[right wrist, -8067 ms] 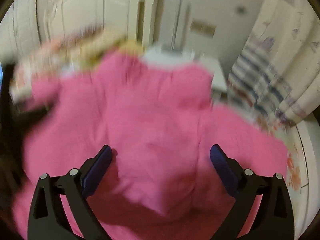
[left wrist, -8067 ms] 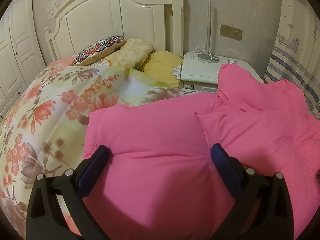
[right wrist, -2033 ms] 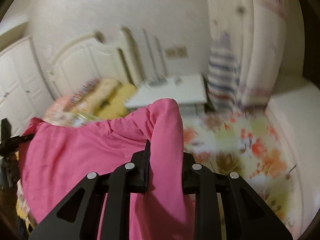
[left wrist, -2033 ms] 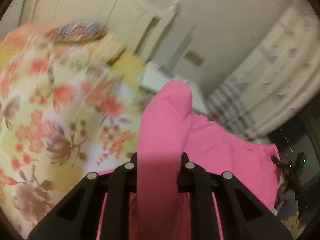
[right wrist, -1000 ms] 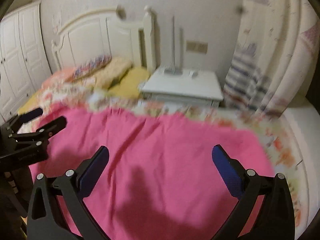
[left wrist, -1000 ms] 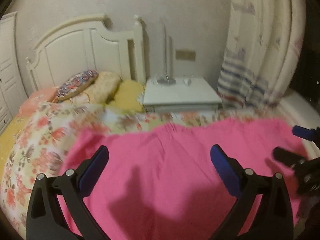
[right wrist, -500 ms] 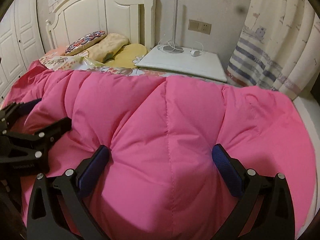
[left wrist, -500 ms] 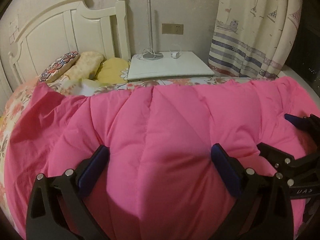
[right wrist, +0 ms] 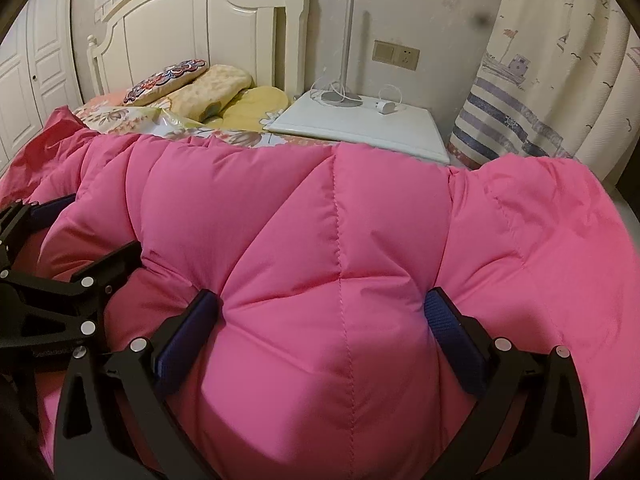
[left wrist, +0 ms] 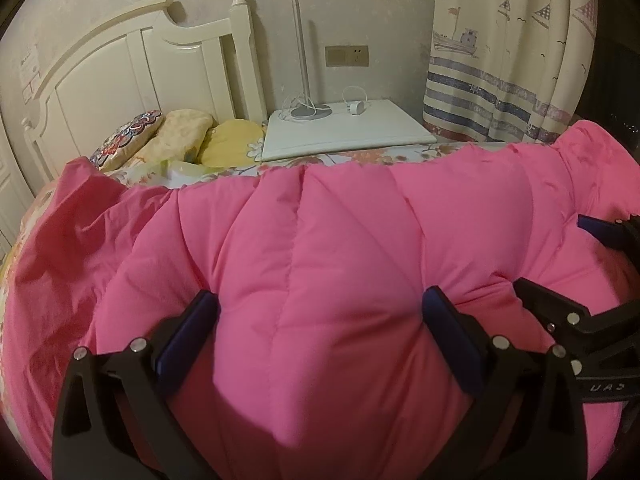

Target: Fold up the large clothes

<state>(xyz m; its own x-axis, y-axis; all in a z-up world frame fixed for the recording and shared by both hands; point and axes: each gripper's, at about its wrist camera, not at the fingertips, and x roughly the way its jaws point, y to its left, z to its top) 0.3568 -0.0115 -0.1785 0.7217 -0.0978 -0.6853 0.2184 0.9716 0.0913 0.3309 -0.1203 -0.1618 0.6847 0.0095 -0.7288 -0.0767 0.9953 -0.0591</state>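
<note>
Both grippers, left (left wrist: 316,312) and right (right wrist: 324,312), sit side by side with fingers wide around puffy folds of the pink coat (left wrist: 340,248), likely pressing it flat on the bed (right wrist: 120,114) before folding

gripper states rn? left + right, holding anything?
Left gripper: open, jaws spread wide, pressed into the pink puffer garment, not clamped.
Right gripper: open, jaws wide, pink padding bulging between them, no grip.
</note>
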